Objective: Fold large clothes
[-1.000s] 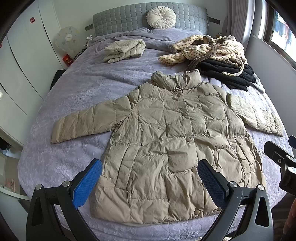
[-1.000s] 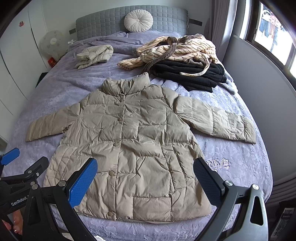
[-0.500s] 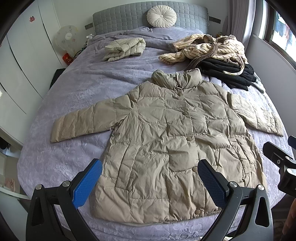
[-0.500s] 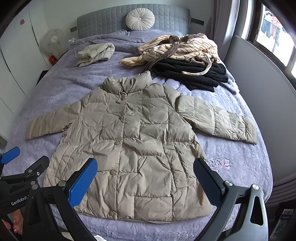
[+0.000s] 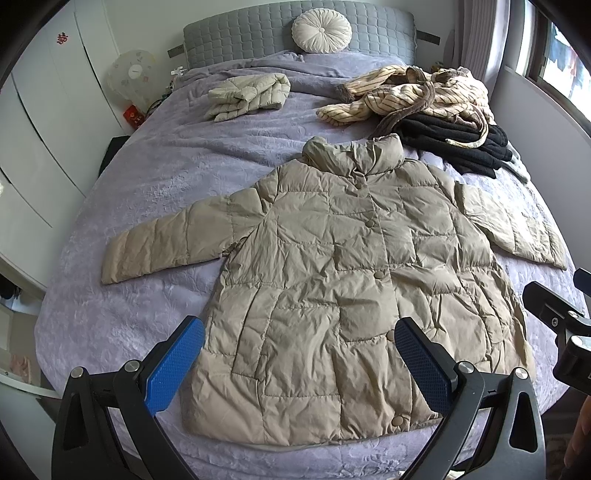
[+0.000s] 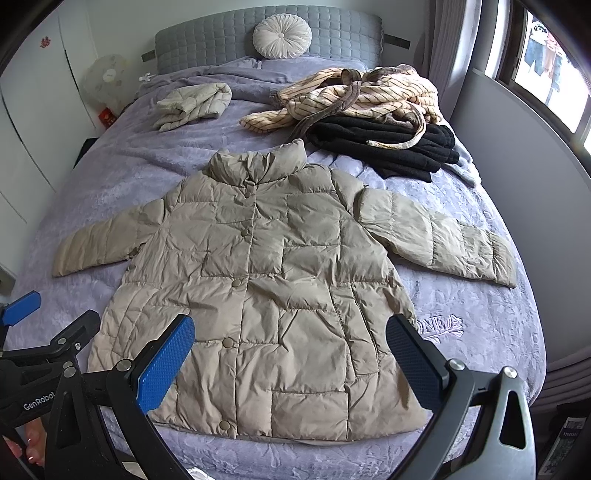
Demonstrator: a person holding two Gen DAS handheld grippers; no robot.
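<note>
A beige quilted puffer coat lay buttoned and face-up across the centre of the frame on the lavender bed, sleeves spread out; the left claw hung spread wide over its hem, pinching nothing; the right claw was likewise spread and empty; a folded cream jacket sat upper left, a striped robe over black clothes upper right.

A home bedroom. A bed with a lavender cover fills the frame, its grey quilted headboard and round white cushion at the top. White wardrobe doors line the left edge, and a window sits at upper right.
</note>
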